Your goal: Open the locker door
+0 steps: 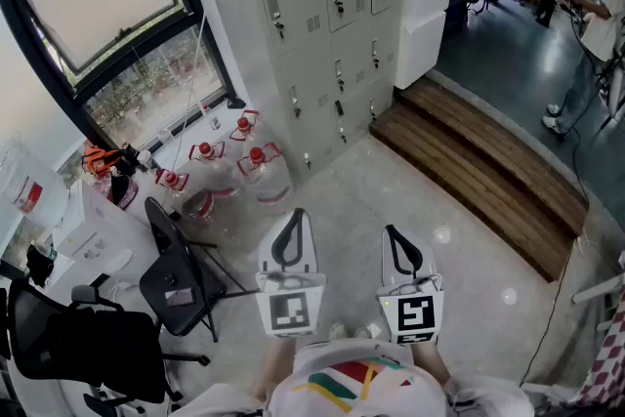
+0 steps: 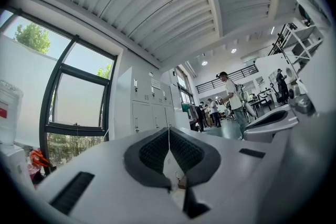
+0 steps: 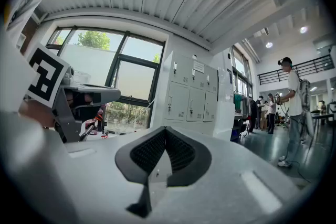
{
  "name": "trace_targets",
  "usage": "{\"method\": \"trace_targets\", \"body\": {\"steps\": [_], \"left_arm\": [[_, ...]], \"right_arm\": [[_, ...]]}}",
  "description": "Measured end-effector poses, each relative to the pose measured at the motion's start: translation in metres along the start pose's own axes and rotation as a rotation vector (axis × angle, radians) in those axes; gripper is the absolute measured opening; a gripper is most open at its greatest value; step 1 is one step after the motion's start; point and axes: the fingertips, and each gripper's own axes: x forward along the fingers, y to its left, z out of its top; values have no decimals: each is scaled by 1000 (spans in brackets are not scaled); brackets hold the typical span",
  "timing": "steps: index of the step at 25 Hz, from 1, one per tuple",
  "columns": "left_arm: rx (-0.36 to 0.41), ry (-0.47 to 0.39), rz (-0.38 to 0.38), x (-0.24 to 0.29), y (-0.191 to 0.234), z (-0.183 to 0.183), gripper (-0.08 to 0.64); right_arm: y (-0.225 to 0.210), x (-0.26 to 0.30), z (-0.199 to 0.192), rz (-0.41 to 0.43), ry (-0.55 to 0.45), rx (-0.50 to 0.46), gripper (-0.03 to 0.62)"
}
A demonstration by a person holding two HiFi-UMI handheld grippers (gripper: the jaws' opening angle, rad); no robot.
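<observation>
Approach stage, lockers (image 1: 327, 24) well ahead | left gripper (image 1: 293, 222), right gripper (image 1: 395, 235): jaws together, empty | next: walk closer, reach a door latch (image 1: 276, 15)

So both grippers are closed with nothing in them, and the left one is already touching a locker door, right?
Not quite. The left gripper and right gripper are both shut and empty, but the left one touches no door. The head view shows a stretch of floor between both grippers and the lockers, whose doors all look closed.
</observation>
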Motion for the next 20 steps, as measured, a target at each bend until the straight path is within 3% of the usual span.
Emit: {"method": "trace_targets", "body": {"steps": [7,13,20], "left_arm": [[-2,20,17,-6,2,-5,17],[3,14,35,-9,3,-2,17],[14,19,32,-8,-17,2,17]], "right_arm": [[6,-1,-5,29,15,-7,5],[-3,-2,-5,25,-16,41,5],[-14,-12,-9,61,-22,57,5]]}}
